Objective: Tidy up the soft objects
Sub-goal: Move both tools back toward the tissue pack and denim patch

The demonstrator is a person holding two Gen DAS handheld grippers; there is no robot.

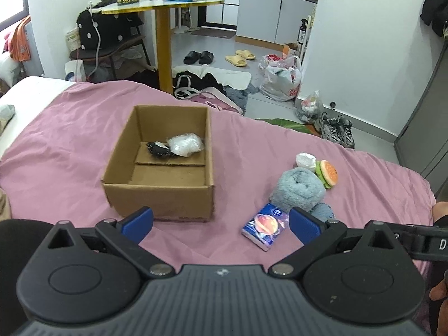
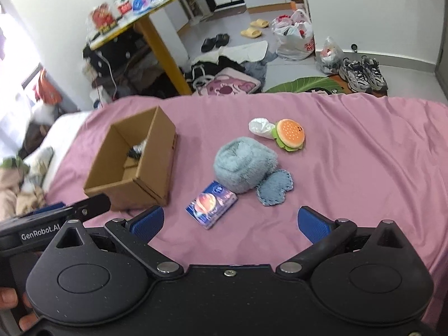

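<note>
Both tools fill the near foreground. Left tool (image 1: 221, 225): blue pads spread wide, nothing between them, poised above the near edge of the bed (image 1: 70, 128), which is covered by a pink sheet. Right tool (image 2: 231, 221): pads likewise wide apart and empty, above the same near edge; a hand (image 2: 12, 308) grips the neighbouring handle at lower left.

Left to right on the bed: a cardboard box (image 1: 159, 193), open-topped, stands toward the left side; inside, against its far wall, lie a black-and-white item (image 1: 159, 149) and a white bundle (image 1: 184, 144) touching each other. Right of the box, near the front edge, lies a flat blue packet (image 2: 211, 205) printed with an orange balloon, apart from the box. Just behind the packet and touching it sits a rolled fluffy grey-blue towel (image 2: 243, 162); a denim heart-shaped patch (image 2: 275, 187) lies against the towel's right side. Farther back, a white crumpled bag (image 2: 260, 126) touches a burger-shaped plush (image 2: 289, 134); both lie clear of the towel in the right wrist view.

Beyond the far edge of the bed: a yellow-legged table (image 1: 165, 8) with bottles and bags, slippers (image 1: 240, 57), filled plastic bags (image 1: 281, 77) and sneakers (image 2: 362, 74) on the floor. Nothing lies between either tool and the packet.
</note>
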